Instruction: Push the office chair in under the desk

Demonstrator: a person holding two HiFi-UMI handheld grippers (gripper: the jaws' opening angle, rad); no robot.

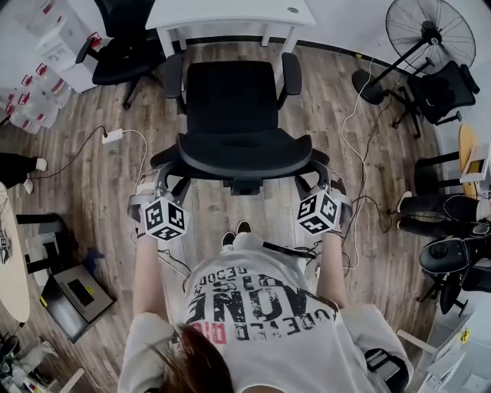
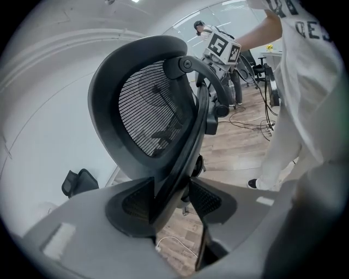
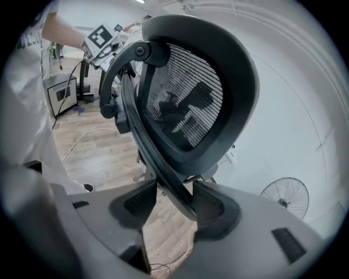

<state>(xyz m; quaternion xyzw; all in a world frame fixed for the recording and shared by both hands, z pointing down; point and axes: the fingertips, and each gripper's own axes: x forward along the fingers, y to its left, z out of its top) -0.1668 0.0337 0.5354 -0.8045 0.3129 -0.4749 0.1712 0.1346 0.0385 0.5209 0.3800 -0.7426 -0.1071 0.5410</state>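
1. Wooden floor (image 1: 92,184): lay under the office chair (image 1: 230,100) and spread all round it.
2. Bench (image 1: 230,14), white: stood just beyond the office chair, on its seat side.
3. Office chair, black, mesh back: stood facing the bench. Its whole seat showed in front of the bench's edge, not under it, with the backrest toward the person.
4. Person, light printed shirt (image 1: 253,307): stood directly behind the office chair's backrest.
5. Second black chair (image 1: 123,54): stood well apart from the office chair, on the left gripper's side and near the bench's corner.
6. Floor fan (image 1: 430,34): stood well apart from the office chair, on the right gripper's side.
7. Left gripper (image 2: 172,188): was at the office chair's backrest. Its jaws stood wide and were clamped on the backrest's rim, a pad against each face.
8. Right gripper (image 3: 169,190): was at the opposite side of the same backrest. Its jaws gripped the rim, which ran slantwise between the pads.
9. White plug with cable (image 1: 113,136): lay on the floor near the office chair, on the left gripper's side.
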